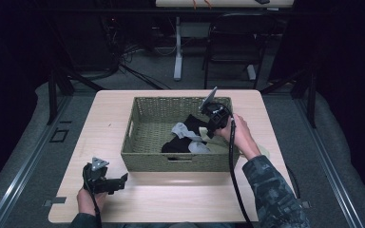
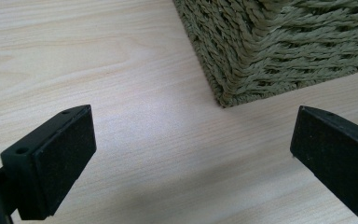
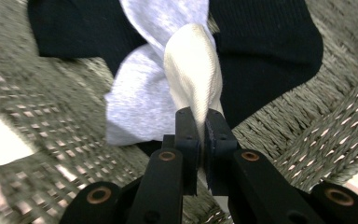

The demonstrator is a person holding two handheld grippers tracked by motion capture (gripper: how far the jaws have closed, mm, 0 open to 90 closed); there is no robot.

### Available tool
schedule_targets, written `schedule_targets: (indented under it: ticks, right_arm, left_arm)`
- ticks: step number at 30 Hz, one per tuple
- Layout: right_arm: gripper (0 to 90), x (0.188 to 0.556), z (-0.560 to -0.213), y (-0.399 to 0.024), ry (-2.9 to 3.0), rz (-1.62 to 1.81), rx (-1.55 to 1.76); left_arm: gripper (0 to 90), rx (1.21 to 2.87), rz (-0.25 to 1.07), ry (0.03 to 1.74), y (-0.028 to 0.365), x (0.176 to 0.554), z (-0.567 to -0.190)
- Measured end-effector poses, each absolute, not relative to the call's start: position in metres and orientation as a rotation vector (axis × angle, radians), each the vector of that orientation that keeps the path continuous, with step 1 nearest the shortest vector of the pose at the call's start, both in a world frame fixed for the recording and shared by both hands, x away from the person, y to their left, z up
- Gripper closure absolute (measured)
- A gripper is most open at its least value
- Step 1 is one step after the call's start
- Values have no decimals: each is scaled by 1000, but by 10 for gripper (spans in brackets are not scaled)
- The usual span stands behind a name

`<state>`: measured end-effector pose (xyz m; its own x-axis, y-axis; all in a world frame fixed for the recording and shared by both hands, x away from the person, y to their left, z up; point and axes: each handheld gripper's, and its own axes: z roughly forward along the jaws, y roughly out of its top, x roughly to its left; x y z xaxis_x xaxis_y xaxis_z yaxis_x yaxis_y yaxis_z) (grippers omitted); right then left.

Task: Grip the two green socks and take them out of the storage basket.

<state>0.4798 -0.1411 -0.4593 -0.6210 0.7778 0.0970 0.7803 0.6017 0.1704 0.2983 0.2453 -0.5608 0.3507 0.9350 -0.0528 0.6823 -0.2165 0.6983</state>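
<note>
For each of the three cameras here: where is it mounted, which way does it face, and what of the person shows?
High view: above the near table edge, facing forward and down on the wicker basket; both forearms, left gripper, right gripper.
Left gripper view: rides that gripper, open jaws over the table facing a basket corner.
Right gripper view: faces into the basket, jaws shut on a cream cloth.
All share the basket.

No legible text, label, brand, number or sign appears on any surface in the three views.
</note>
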Motion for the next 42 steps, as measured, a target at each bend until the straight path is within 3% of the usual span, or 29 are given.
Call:
schedule_targets:
  ticks: [42]
  right_arm:
    - [856, 480, -351, -136, -2870, -397, -1238]
  left_arm:
    - [0, 1979, 506, 1403, 244, 300, -562]
